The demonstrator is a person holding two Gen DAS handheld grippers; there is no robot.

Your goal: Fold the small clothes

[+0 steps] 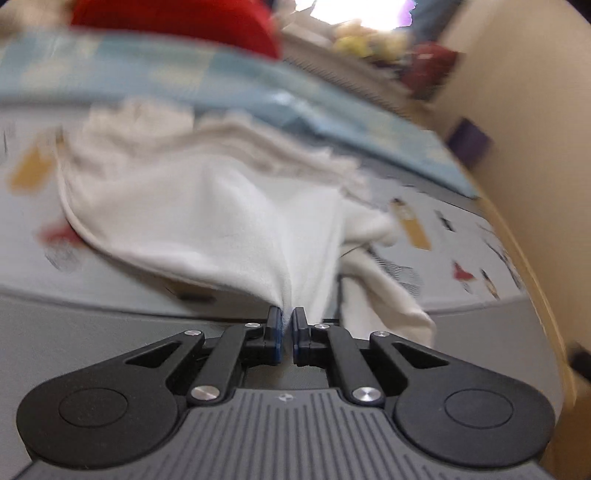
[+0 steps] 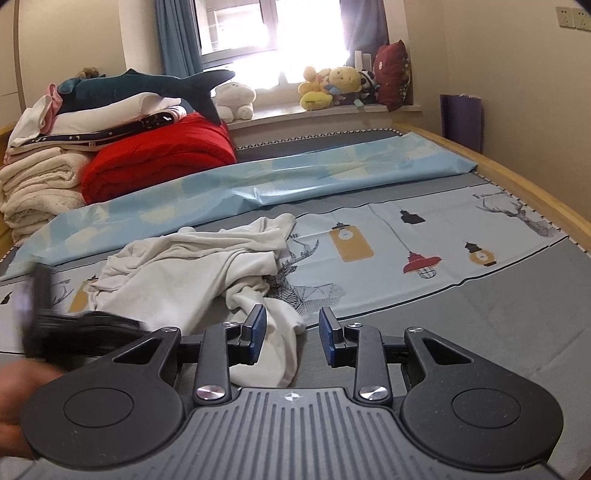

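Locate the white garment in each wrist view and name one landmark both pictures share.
Left wrist view: the white garment fills the centre, a fold of it pinched in the shut left gripper.
Right wrist view: it lies crumpled left of centre on the bed, one end trailing down beside the open right gripper.
Shared landmark: the red quilt, top left in the left view, left of centre in the right.

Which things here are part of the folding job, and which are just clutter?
In the job:
- white garment, crumpled on the bed
- left gripper, shut on the garment's edge
- right gripper, open, with nothing between its fingers

Lying about:
- blue sheet
- red quilt
- stack of folded bedding
- shark plush
- stuffed toys on the windowsill
- purple bag
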